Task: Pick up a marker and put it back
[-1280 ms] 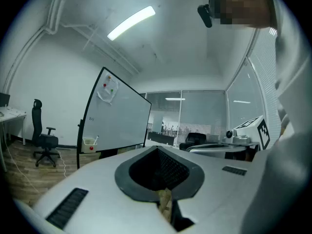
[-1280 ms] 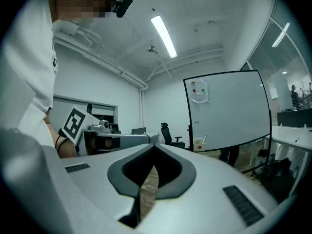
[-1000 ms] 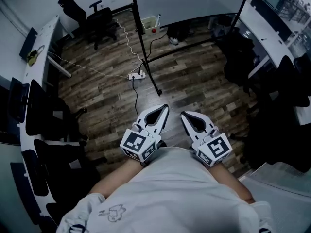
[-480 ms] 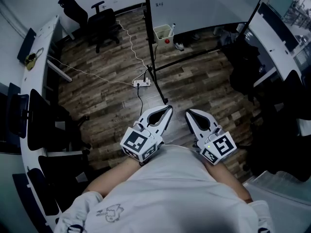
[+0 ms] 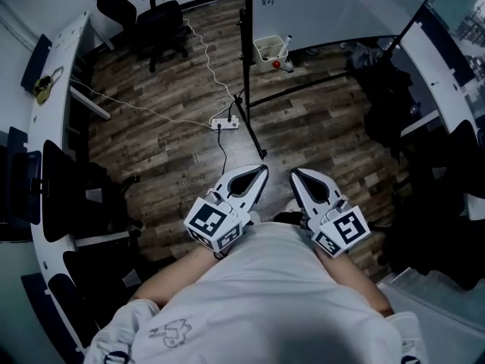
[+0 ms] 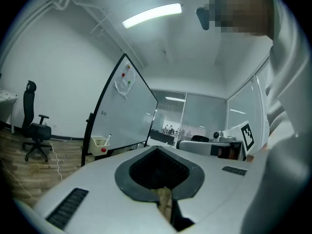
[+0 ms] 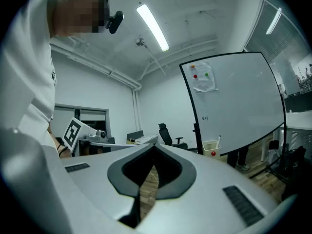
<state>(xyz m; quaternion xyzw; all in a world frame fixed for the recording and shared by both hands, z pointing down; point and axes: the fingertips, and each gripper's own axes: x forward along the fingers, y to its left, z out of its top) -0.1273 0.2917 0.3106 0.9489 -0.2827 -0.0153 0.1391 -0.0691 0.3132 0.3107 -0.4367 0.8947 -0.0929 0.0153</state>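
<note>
The marker [image 5: 286,42] is small and far off, its lower end hidden in the white basket [image 5: 267,51] at the foot of the whiteboard [image 5: 333,6]; which end has the cap cannot be made out. It stands nearly upright, leaning a little. The left hand-held gripper [image 5: 261,170] and right hand-held gripper [image 5: 295,174], well apart from it, each have jaws closed on nothing

Dark wood-plank floor [image 5: 167,127]; whiteboard [image 5: 326,6] on blk stand at rear; blk office chairs [image 5: 163,21] nr white worktop [image 5: 57,74] along L wall; ceiling strip light [image 6: 151,14]; glass partitions [image 6: 204,116] beyond.
</note>
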